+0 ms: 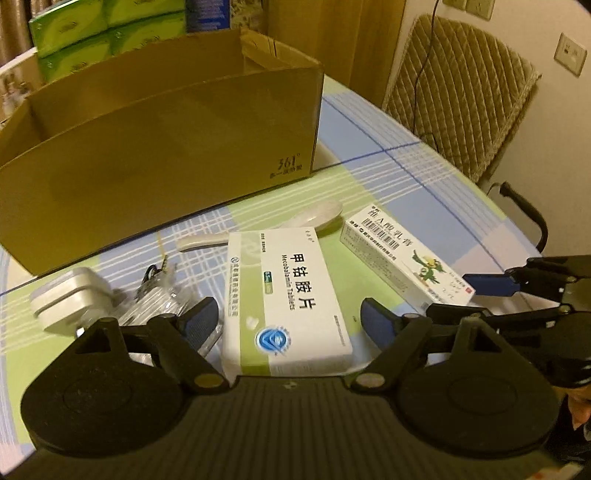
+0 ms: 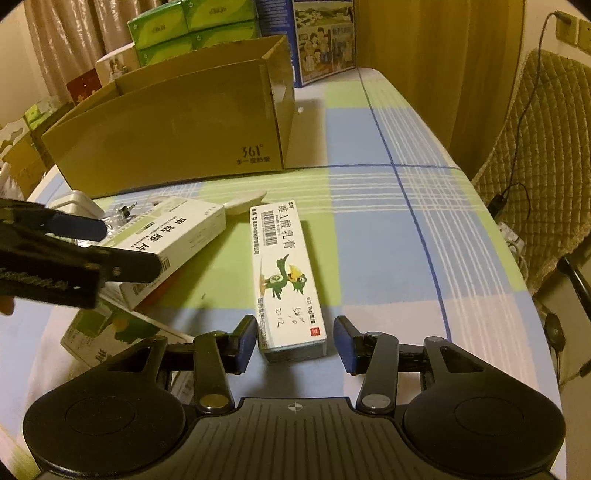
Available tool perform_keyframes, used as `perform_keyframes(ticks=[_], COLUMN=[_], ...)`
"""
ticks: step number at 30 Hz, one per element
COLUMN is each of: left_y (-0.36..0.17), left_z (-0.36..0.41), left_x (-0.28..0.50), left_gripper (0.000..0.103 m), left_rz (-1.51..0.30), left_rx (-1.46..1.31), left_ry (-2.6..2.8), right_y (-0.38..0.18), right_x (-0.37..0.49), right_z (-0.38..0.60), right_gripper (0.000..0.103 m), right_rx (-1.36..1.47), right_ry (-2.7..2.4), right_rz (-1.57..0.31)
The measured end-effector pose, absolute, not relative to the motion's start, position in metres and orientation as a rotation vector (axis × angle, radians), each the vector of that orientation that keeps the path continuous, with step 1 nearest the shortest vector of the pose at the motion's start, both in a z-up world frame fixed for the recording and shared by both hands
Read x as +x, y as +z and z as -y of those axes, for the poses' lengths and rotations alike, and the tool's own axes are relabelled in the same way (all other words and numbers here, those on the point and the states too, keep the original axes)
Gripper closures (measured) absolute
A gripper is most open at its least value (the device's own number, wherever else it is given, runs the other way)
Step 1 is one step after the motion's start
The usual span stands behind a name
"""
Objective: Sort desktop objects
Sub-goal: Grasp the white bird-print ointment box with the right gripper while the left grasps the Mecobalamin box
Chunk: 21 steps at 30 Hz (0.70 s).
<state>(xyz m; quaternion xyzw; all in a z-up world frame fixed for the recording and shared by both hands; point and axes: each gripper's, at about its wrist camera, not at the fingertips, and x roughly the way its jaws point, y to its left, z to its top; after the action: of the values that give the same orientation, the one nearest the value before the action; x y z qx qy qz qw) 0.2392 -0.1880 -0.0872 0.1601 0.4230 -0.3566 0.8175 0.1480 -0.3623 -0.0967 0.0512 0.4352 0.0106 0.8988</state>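
Plaid blue-green cloth covers the bench [image 2: 369,229], quilted chair [image 1: 461,99] at its far side, green cartons [image 2: 192,29] stacked behind. Open cardboard box [image 1: 166,136] stands at the back of the bench, 361° print on its front. Left hand-held gripper [image 1: 288,321] spread wide, pads either side of the Mecobalamin tablet box [image 1: 284,295], not touching it. Right hand-held gripper [image 2: 295,343] also wide, straddling the near end of the bird-print cream box [image 2: 284,277], gaps on both sides. White spoon [image 1: 314,218] lies just behind the two boxes. White charger [image 1: 70,299] and clear plastic case [image 1: 159,299] sit left of the tablet box.
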Motion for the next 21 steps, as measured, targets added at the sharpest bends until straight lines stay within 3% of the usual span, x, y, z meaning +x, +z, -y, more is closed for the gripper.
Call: perform_keyframes(ticks=[10, 21], left_y=[-0.104, -0.106], left_z=[0.206, 0.210], left_x=[0.260, 0.265], left_gripper=[0.033, 0.035], left_rz=[-0.967, -0.974], left_rx=[0.397, 0.402], left_ry=[-0.745, -0.741], right_y=[-0.104, -0.110], right_x=[0.172, 0.196], right_z=[0.356, 0.346], right_gripper=[0.059, 0.059], right_rx=[0.035, -0.037], right_ry=[0.052, 0.074], right_rz=[-0.883, -0.888])
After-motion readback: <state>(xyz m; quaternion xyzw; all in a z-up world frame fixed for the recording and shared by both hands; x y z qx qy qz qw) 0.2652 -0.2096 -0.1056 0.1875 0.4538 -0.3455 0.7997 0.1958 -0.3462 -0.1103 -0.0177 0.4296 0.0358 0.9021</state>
